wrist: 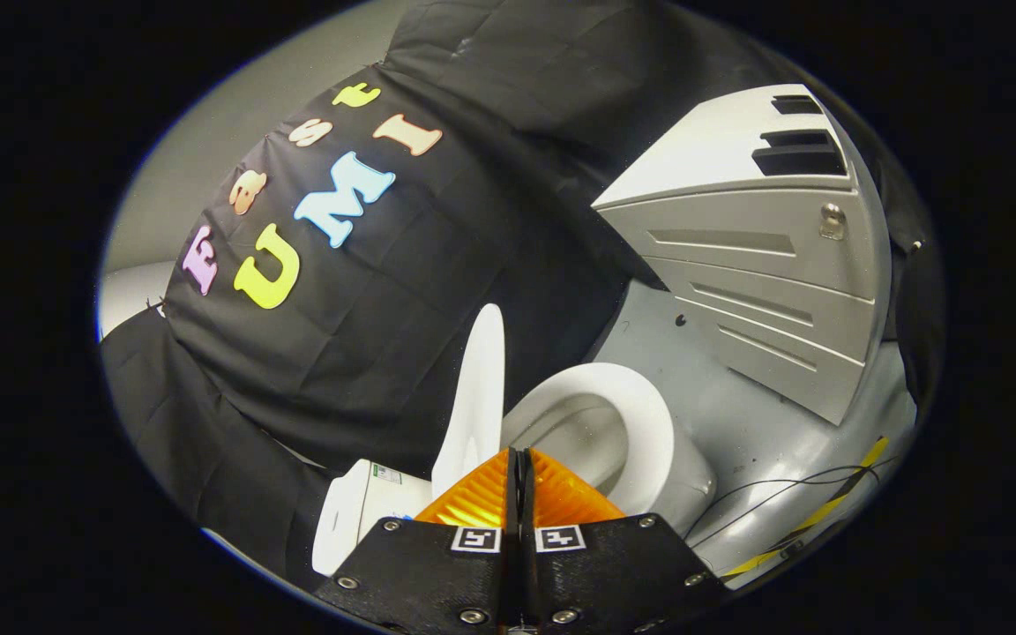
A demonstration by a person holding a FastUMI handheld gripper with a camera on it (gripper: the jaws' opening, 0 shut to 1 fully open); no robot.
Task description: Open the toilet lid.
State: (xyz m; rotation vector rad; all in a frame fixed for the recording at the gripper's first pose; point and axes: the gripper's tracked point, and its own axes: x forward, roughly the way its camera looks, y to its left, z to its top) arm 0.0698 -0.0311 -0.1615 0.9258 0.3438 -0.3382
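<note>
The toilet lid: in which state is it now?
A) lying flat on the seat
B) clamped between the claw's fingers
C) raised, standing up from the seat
C: the toilet lid stands raised above the seat, with the bowl open, and the claw is shut on nothing.

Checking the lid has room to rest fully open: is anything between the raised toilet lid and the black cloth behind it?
Nothing visible. The toilet lid stands upright just beyond the claw, whose fingers are together and hold nothing. Behind it only the black cloth wall shows; the seat lies down on the bowl beside it.
</note>
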